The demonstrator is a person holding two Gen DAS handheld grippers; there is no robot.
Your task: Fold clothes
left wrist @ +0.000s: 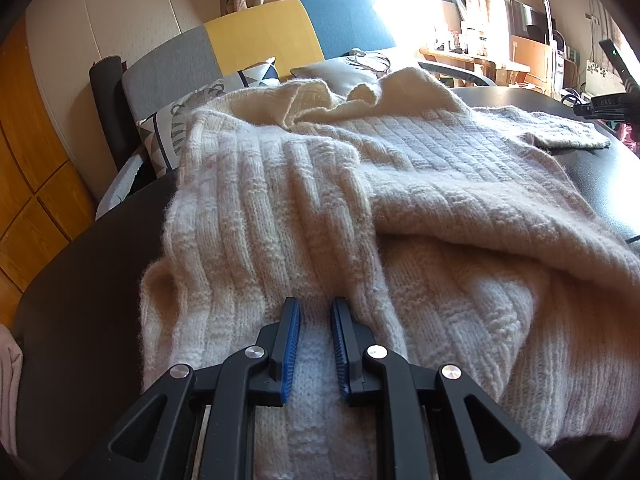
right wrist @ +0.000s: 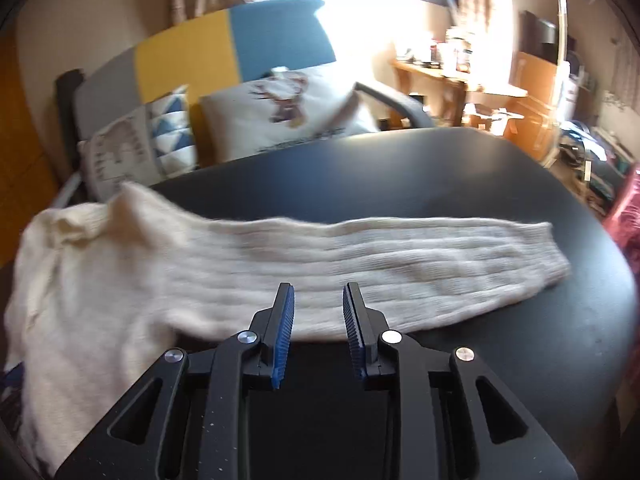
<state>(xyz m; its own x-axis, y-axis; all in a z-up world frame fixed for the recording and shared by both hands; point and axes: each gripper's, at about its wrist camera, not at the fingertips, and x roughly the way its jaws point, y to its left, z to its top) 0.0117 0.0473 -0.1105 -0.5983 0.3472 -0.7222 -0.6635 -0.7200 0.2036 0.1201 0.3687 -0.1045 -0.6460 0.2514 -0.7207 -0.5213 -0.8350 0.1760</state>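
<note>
On the desk: a cream, thick ribbed-knit sweater (left wrist: 360, 184) lies spread over the round black desk (left wrist: 80, 280), bunched and partly folded over itself.
Far left, left wrist view: a wooden panelled wall (left wrist: 24, 184), then a sofa with grey, yellow and blue back panels (left wrist: 260, 36) behind the desk.
Patterned cushion: a white cushion with grey and blue triangles (left wrist: 180, 120) sits just beside the sweater's far left edge.
Left gripper: the black left gripper with blue ribbed pads (left wrist: 316, 344) is low over the near part of the sweater; its jaws stand at a narrow gap, knit shows between them, and whether the pads pinch it cannot be told.
Sleeve: in the right wrist view one long sleeve (right wrist: 400, 264) stretches flat across the desk toward the right, its cuff near the desk's right edge.
Right gripper: the right gripper (right wrist: 318, 332) hangs above the sleeve's near edge, jaws somewhat apart, nothing between the pads; this view is blurred.
Deer cushion: a white cushion with a deer print (right wrist: 284, 108) rests on the sofa.
Far right: a cluttered wooden shelf (right wrist: 460, 76) in bright window light.
</note>
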